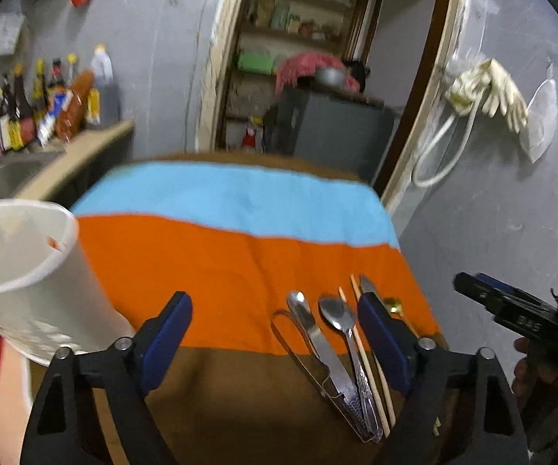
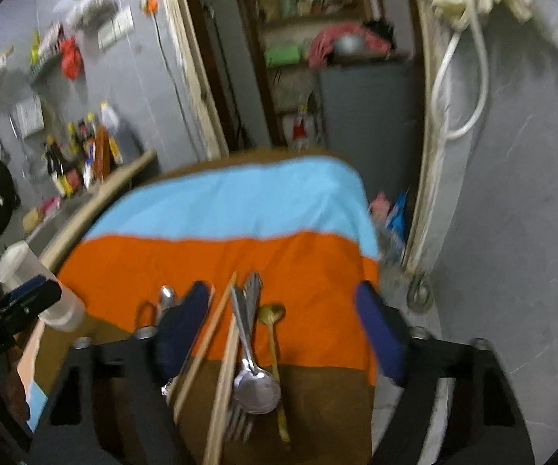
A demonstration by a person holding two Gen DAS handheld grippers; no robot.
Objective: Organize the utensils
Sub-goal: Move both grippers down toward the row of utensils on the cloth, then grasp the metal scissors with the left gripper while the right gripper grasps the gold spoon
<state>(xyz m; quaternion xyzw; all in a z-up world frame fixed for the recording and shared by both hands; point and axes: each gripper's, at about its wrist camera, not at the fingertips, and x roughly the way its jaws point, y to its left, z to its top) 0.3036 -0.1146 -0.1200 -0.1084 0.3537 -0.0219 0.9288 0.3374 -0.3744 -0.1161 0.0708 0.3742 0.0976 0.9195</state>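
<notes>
Several utensils lie in a row on the striped cloth [image 1: 209, 255]: metal tongs [image 1: 298, 348], a silver spoon [image 1: 337, 317], wooden chopsticks [image 1: 360, 348] and a small gold spoon [image 1: 393, 304]. A tall white cup [image 1: 19, 271] stands at the left. My left gripper [image 1: 275, 321] hovers open above the cloth, and its right finger covers part of the row. In the right wrist view, chopsticks [image 2: 209, 333], a knife [image 2: 242, 321], a silver spoon [image 2: 257, 387] and the gold spoon [image 2: 273, 314] lie below my open right gripper [image 2: 282, 310]. Its pads touch none of them.
A counter with sauce bottles [image 1: 46, 104] and a sink [image 1: 3, 178] runs along the left. A doorway [image 1: 310, 58] with shelves is behind the table. The grey wall [image 1: 492, 213] is close on the right. The white cup [image 2: 34, 283] stands beside the left gripper's finger [image 2: 26, 294].
</notes>
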